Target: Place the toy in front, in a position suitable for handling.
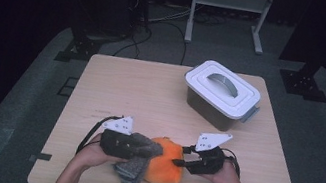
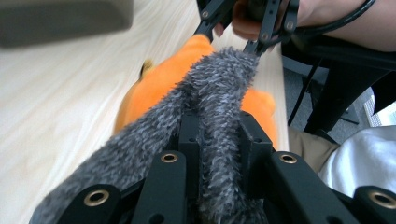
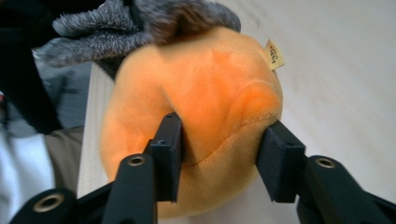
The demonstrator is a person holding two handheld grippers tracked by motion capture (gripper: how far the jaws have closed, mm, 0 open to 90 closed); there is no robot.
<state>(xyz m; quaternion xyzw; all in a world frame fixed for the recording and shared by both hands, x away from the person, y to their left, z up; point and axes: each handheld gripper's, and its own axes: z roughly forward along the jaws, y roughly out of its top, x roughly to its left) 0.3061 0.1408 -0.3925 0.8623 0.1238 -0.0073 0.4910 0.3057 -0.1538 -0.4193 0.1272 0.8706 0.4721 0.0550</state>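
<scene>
Near the tabletop's [image 1: 116,83] front edge, left gripper [image 2: 217,140] fingers pinch grey fuzzy cloth [image 2: 219,93]; right gripper [image 3: 219,154] fingers squeeze the orange plush [image 3: 205,98]. Next, probably pulling them apart.

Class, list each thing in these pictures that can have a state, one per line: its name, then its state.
Storage box: lid on, handle folded flat, standing at the table's far right.
Orange plush toy: on the table's near edge, squeezed by the right claw.
Grey fuzzy cloth: draped over the toy, pinched in the left claw.
</scene>
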